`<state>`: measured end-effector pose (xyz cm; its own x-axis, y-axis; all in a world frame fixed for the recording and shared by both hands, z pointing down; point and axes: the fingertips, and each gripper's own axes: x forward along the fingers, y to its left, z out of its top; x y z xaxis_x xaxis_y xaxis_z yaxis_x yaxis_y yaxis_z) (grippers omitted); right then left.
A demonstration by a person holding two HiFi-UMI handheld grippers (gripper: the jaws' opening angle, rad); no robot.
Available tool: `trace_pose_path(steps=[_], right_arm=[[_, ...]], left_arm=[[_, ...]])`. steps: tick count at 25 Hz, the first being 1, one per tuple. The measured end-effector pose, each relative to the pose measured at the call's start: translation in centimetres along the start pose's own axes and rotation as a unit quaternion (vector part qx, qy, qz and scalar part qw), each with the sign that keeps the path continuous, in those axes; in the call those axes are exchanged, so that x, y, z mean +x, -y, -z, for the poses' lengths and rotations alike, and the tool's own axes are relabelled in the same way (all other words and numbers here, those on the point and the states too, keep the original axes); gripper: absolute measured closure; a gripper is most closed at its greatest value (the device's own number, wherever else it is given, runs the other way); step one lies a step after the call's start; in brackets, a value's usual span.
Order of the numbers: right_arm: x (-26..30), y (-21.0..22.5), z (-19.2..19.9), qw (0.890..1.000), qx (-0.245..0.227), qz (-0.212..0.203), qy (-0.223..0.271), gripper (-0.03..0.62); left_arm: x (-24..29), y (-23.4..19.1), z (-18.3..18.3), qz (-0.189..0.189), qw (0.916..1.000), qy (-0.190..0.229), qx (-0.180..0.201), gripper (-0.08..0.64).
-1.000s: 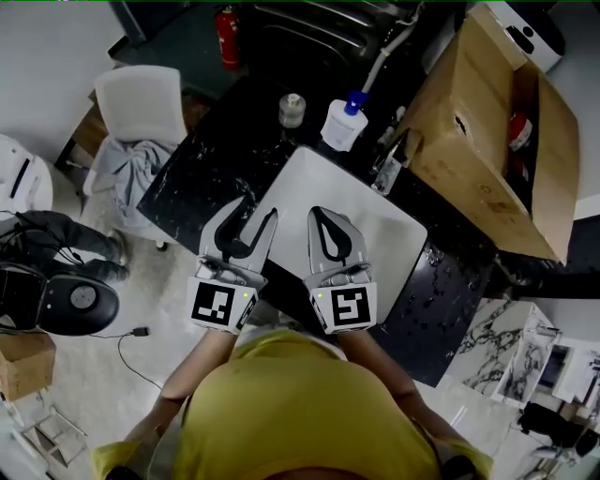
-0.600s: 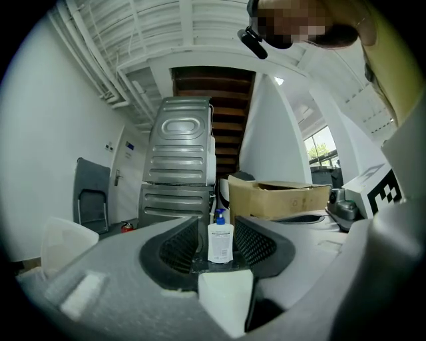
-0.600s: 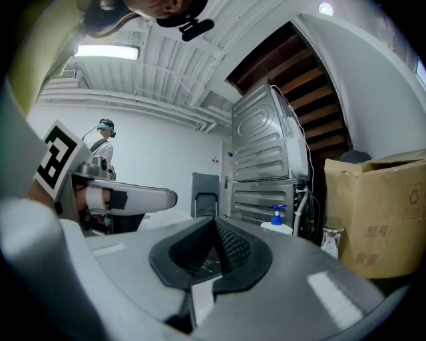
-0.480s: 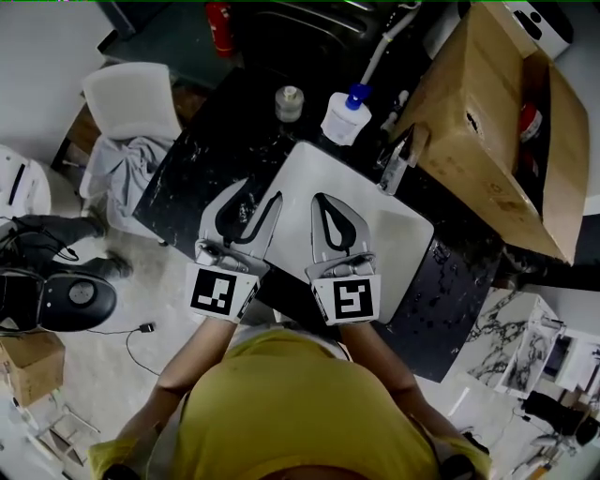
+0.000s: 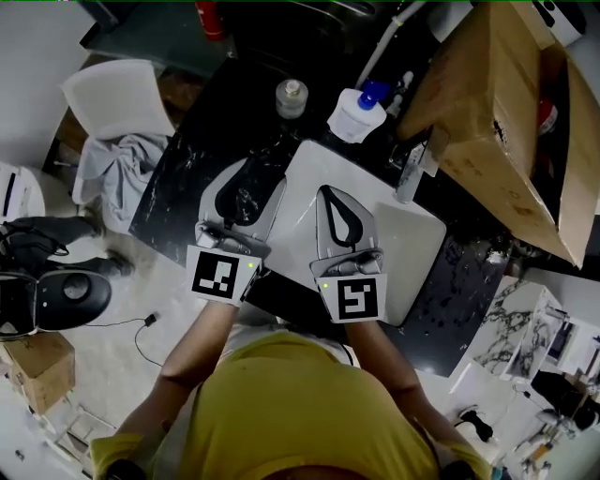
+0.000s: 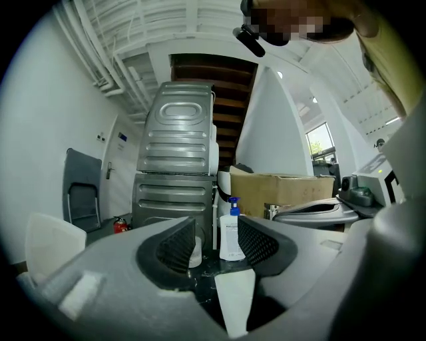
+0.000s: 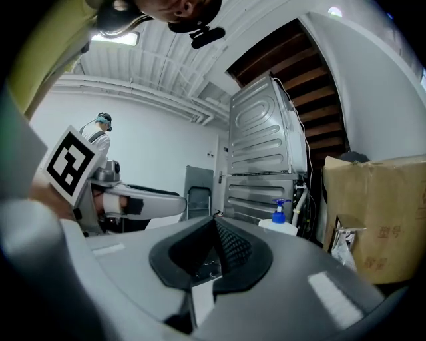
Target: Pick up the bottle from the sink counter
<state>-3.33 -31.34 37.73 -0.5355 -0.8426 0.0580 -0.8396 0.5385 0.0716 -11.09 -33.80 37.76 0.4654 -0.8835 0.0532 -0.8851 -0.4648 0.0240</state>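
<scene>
A white bottle with a blue pump stands at the back of the black marble counter, beside a small clear jar. My left gripper hovers over the counter's left part, well short of the bottle. Its jaws are opening, with nothing between them. In the left gripper view the bottle shows through the gap of the left gripper, and the jar is half hidden by a pad. My right gripper is shut and empty over the white sink basin. The right gripper view shows the right gripper and the bottle far ahead.
A large open cardboard box sits at the right of the counter, next to a tap. A white chair with a grey cloth stands left of the counter. A red fire extinguisher is on the floor behind.
Both grippers have moved forward over the counter toward the bottle. The left jaws stand wider apart than before. The right jaws stay shut.
</scene>
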Motion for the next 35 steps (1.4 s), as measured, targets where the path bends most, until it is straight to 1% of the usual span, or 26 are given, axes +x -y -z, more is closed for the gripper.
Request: trace_pose_path(steps=[11, 19, 24, 29, 35], right_arm=[[4.7, 1.0, 3.6, 1.000, 0.014, 0.008, -0.024, 0.592], [7.1, 1.8, 5.5, 0.999, 0.018, 0.014, -0.035, 0.592], [8.0, 2.4, 6.6, 0.999, 0.019, 0.021, -0.045, 0.592], [8.3, 3.1, 7.7, 0.998, 0.025, 0.030, -0.057, 0.592], [8.4, 3.8, 8.7, 0.997, 0.026, 0.038, -0.067, 0.592]], left_arm=[[6.1, -3.6, 4.0, 0.015, 0.9996, -0.022, -0.005, 0.341], [9.5, -5.7, 6.7, 0.019, 0.9987, -0.047, 0.002, 0.296], [11.9, -6.5, 8.1, 0.031, 0.9988, -0.037, 0.005, 0.272], [14.0, -6.6, 10.3, 0.050, 0.9963, -0.070, 0.009, 0.226], [16.5, -7.6, 11.7, 0.045, 0.9946, -0.093, 0.012, 0.199]])
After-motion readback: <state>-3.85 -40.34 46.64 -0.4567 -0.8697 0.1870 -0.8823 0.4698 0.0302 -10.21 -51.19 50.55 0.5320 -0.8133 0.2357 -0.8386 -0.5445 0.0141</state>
